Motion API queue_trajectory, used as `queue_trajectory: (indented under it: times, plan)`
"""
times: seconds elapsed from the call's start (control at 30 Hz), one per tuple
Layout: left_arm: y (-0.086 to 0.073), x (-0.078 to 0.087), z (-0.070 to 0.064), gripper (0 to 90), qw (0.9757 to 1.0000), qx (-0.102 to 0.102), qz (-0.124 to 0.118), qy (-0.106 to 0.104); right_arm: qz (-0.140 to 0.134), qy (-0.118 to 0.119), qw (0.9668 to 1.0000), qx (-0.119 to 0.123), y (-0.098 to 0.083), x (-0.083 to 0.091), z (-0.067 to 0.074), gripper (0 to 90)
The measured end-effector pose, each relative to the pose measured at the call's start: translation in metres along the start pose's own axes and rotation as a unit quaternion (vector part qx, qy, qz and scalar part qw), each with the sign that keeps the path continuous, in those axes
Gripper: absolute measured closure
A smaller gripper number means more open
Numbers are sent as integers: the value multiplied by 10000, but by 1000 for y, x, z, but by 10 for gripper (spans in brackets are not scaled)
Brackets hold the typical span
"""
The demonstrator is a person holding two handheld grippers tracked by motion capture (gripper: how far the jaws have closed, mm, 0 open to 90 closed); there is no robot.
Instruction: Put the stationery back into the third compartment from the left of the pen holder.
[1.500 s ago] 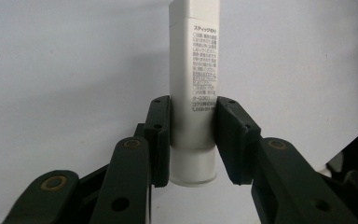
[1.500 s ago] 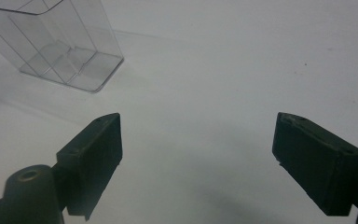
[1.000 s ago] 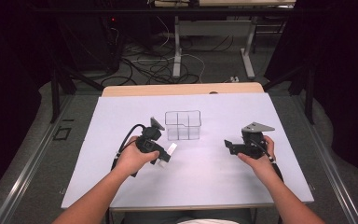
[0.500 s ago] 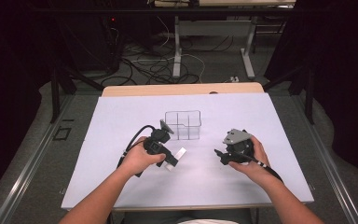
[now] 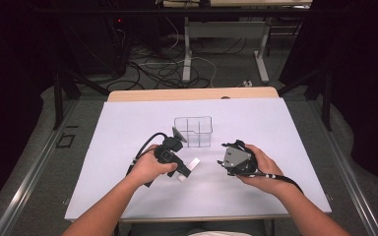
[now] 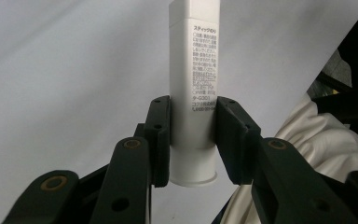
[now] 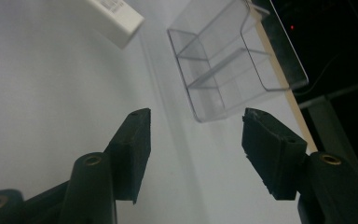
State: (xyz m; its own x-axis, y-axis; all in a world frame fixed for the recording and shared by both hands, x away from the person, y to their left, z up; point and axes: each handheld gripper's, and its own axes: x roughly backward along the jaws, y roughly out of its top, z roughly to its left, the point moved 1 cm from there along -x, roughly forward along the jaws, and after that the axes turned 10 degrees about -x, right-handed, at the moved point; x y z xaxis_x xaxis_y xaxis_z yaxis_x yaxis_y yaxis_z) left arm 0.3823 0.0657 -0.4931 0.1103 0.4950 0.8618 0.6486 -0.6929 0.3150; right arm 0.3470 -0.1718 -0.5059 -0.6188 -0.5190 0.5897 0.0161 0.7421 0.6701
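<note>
My left gripper (image 5: 183, 168) is shut on a white glue stick (image 5: 190, 166) just in front of the clear divided box (image 5: 193, 131). In the left gripper view the white glue stick (image 6: 193, 70), printed with small text, stands up between the jaws of the left gripper (image 6: 193, 135), its base below the pads. My right gripper (image 5: 225, 156) is held to the right of the stick, jaws apart and empty. In the right gripper view the right gripper (image 7: 196, 140) stands open toward the clear box (image 7: 233, 60), with the stick's end (image 7: 116, 16) at the upper left.
A white sheet (image 5: 285, 128) covers the table, with a wooden edge (image 5: 192, 93) at the far side. Cables and table legs lie on the floor beyond. A white garment (image 6: 317, 135) shows at the right of the left gripper view.
My right gripper has moved left toward the middle and turned to face the stick and box. My left gripper has shifted slightly right and nearer, still holding the glue stick.
</note>
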Motion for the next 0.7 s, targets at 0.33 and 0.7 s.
queue_trajectory:
  times: [0.33, 0.7]
  plan:
    - [3, -1, -4, 675, 9999, -30, 10, -164, -127, -141, 9908, 1342, 8, -6, 17, 445]
    - [6, -2, -4, 675, 9995, -10, 25, -311, -122, -309, 9721, 2322, 9, -18, 36, 502]
